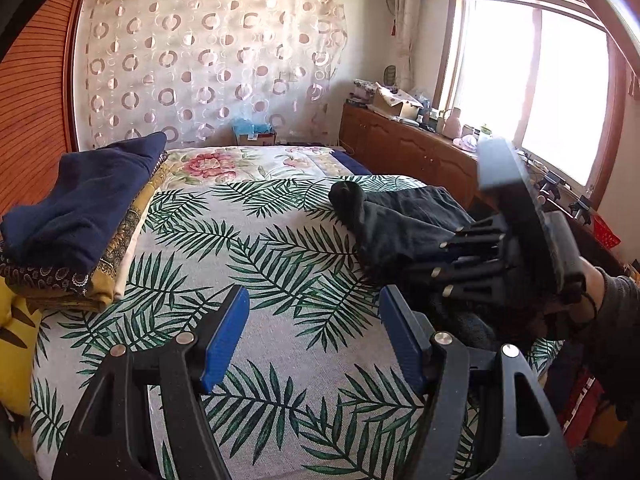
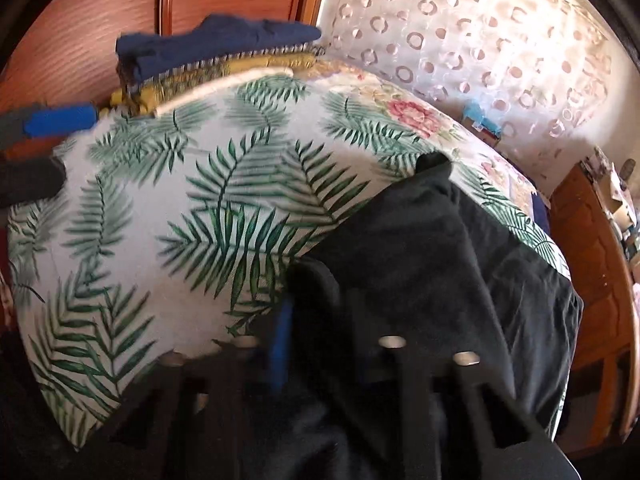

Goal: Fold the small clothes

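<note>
A cardboard box (image 1: 256, 136) stands on the floor past the far end of the bed (image 1: 280, 264), with blue material showing in its top; what that is cannot be told. A second open box (image 1: 394, 106) sits on the wooden cabinet (image 1: 404, 148) under the window, crowded by small clutter.

The task's thing is a black garment (image 1: 404, 220), soft and matte, rumpled into loose folds. It lies at the bed's right edge, on the palm-leaf cover, and part of it hangs over that edge. Its long axis runs from the bed's near right corner toward the far end, ending in a rounded, bunched tip (image 1: 346, 196) that points up the bed.

The right tool (image 2: 316, 344) is closed on the black garment, whose cloth bunches between and over its fingers. The left tool (image 1: 312, 340) hovers open above the near part of the cover, nothing between its blue pads (image 1: 224, 340).

At the bed's left edge rests a folded stack (image 1: 88, 224), navy cloth on top of patterned yellow pieces.
</note>
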### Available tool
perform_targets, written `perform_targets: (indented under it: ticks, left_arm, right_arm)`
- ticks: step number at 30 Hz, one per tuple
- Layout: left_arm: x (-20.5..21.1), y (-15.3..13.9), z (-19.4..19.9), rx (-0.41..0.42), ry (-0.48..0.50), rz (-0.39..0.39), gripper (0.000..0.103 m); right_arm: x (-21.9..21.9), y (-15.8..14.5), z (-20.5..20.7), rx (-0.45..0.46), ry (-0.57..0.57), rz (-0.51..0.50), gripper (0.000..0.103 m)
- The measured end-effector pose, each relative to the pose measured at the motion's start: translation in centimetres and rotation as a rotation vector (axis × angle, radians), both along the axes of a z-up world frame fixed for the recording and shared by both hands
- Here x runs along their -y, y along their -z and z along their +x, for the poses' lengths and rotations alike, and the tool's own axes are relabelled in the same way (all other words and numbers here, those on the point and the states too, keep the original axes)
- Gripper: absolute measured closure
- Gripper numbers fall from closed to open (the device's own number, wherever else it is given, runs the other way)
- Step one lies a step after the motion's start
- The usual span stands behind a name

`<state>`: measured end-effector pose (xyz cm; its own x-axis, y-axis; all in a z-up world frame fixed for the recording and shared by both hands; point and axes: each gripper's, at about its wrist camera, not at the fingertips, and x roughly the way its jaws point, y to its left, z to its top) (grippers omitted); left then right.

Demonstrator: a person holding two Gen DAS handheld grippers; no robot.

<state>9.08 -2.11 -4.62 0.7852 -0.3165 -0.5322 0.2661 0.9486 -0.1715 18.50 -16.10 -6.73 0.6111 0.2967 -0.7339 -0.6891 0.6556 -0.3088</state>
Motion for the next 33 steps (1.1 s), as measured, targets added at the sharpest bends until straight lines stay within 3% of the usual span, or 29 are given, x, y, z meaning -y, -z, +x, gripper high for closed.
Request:
perform_targets:
  ticks: [3, 7, 14, 22, 29, 31, 33]
  left_arm:
    - [0.1, 0.0, -0.1, 0.004, 0.004, -0.007, 0.035]
    - [0.4, 0.1, 0.0, 0.001, 0.015, -0.010, 0.035]
    - [1.2, 0.4, 0.0, -0.006, 0.034, -0.003, 0.035]
    - [1.8, 1.0, 0.0, -0.023, 0.044, 0.001, 0.035]
    - [2.2, 1.3, -0.2, -0.034, 0.054, 0.012, 0.035]
    - [2.4, 1.4, -0.2, -0.038, 0.058, 0.013, 0.035]
    - [2.7, 1.5, -0.2, -0.043, 0.063, 0.013, 0.035]
  right_arm:
    - [1.6, -2.6, -0.7, 0.049, -0.003, 0.103, 0.092]
    - [3.9, -6.2, -0.7, 0.139, 0.036, 0.168, 0.093]
    - [7.8, -9.7, 3.8, 0.270, 0.193, 0.139, 0.093]
    - [9.0, -7.7, 11.2, 0.279, 0.393, 0.035, 0.094]
    - [8.6, -5.2, 16.2, 0.175, 0.515, 0.056, 0.093]
    - [8.4, -5.1, 16.4, 0.157, 0.532, 0.047, 0.088]
    - [8.4, -5.6, 15.8, 0.167, 0.543, 0.050, 0.074]
